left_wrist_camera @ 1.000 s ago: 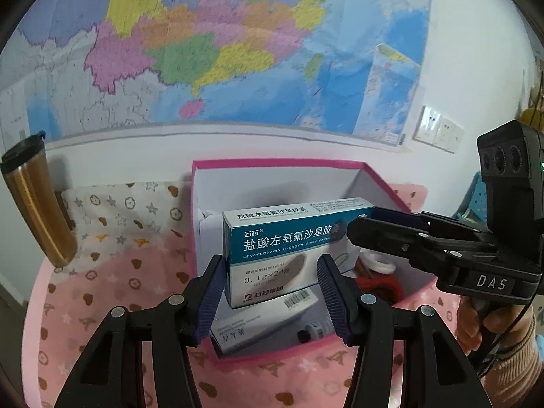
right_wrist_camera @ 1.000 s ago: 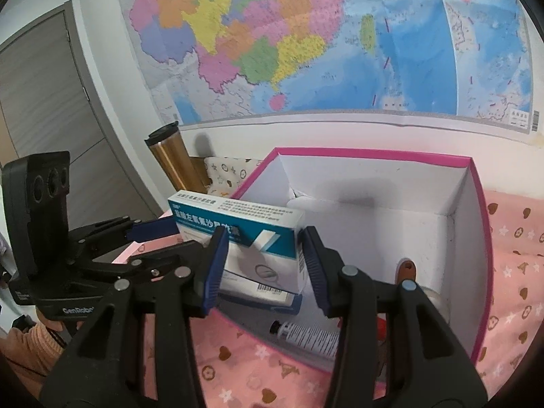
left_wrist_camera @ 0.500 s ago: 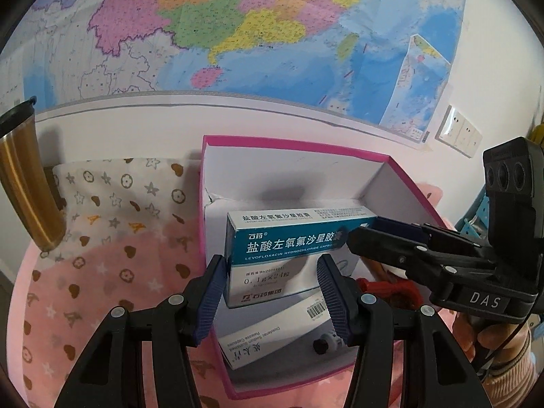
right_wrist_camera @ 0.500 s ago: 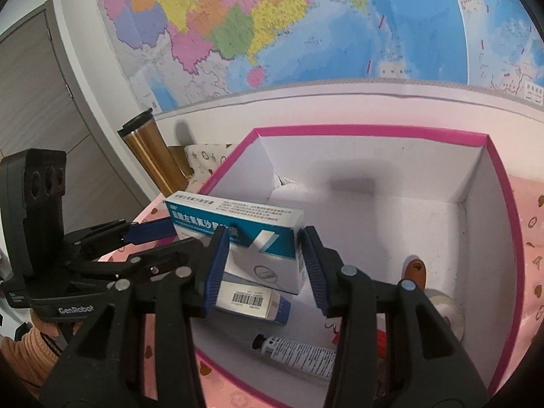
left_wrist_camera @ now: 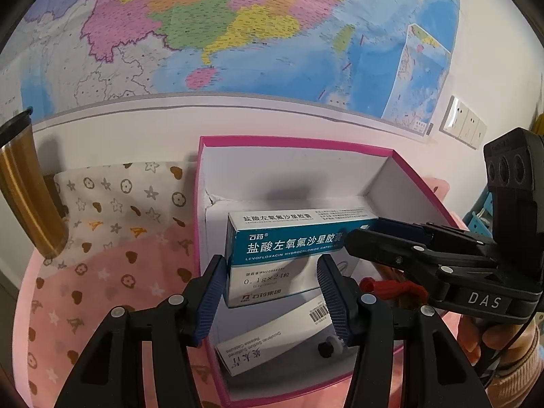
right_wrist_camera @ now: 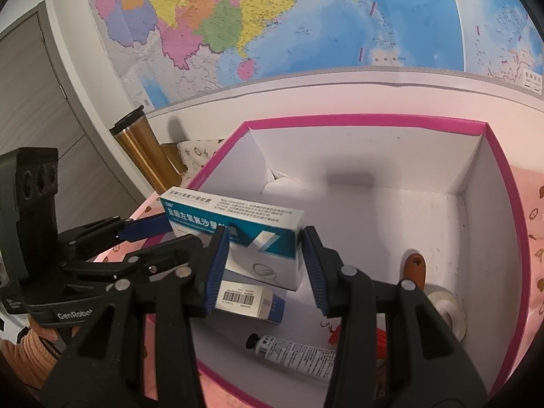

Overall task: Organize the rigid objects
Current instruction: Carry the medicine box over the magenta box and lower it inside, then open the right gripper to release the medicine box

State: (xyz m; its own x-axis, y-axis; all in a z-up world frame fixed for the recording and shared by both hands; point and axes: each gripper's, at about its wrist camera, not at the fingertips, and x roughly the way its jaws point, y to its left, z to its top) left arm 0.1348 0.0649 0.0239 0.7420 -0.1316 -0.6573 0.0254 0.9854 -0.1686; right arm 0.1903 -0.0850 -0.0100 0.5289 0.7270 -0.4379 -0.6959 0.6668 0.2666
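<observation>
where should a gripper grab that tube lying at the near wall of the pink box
Grip the tube across its round body near the middle, coming straight down from above. It lies flat on the floor of the box with its black cap end pointing left, and the space above it is open.

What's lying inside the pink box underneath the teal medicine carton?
Under the teal medicine carton, in the pink box: a white barcoded carton, a tube, a tape roll, something red. Anything directly beneath is hidden.

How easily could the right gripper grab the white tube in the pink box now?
Probably not yet: the right gripper is shut on the teal medicine box, so it's occupied, though the tube lies uncovered below.
</observation>
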